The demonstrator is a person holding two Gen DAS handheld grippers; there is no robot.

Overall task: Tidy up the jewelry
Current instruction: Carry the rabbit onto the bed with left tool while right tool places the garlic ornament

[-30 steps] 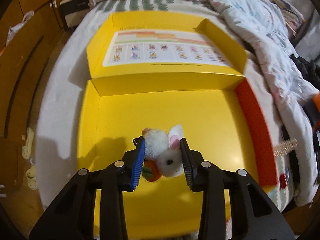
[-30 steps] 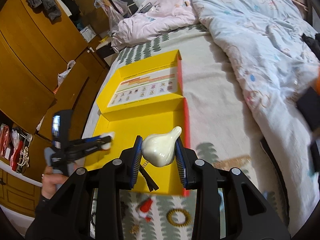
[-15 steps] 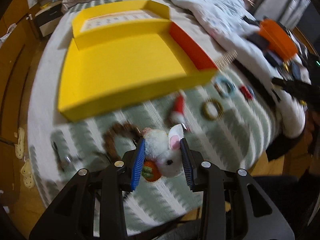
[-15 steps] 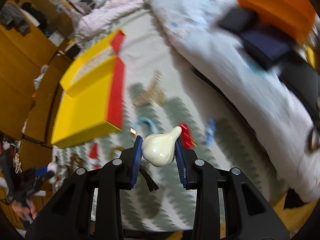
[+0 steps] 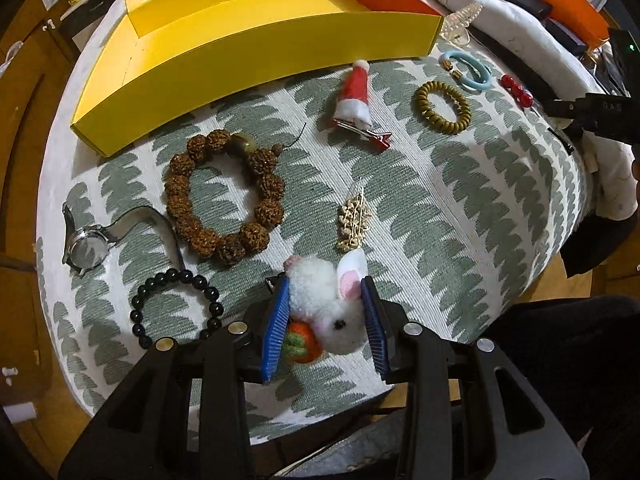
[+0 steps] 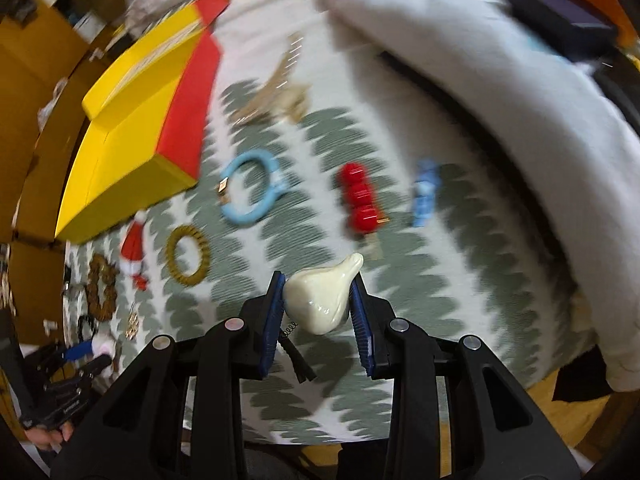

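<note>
My left gripper (image 5: pixel 325 294) is shut on a white fluffy rabbit clip with an orange carrot (image 5: pixel 328 308), held above the green-patterned bedspread. My right gripper (image 6: pixel 318 286) is shut on a cream glossy hair clip (image 6: pixel 318 298). The yellow box (image 5: pixel 224 52) with an orange-red side lies at the far edge; it also shows in the right wrist view (image 6: pixel 132 128). Loose on the cloth lie a brown bead bracelet (image 5: pixel 224 196), a black bead bracelet (image 5: pixel 176 308), a watch (image 5: pixel 86 246), a Santa-hat clip (image 5: pixel 356 94), a gold hairpin (image 5: pixel 354 218), an olive coil tie (image 5: pixel 442 106) and a blue ring (image 6: pixel 252 186).
Red bead clips (image 6: pixel 360 202) and a small blue clip (image 6: pixel 426 192) lie to the right. A white quilt (image 6: pixel 500 80) bunches along the right side with an orange item (image 5: pixel 568 4) on it. Wooden cabinets (image 6: pixel 36 92) stand at the left. The bed's front edge is close below both grippers.
Both grippers have pulled back from over the yellow box to near the bed's front edge, still holding their clips. The right wrist view is blurred by motion.
</note>
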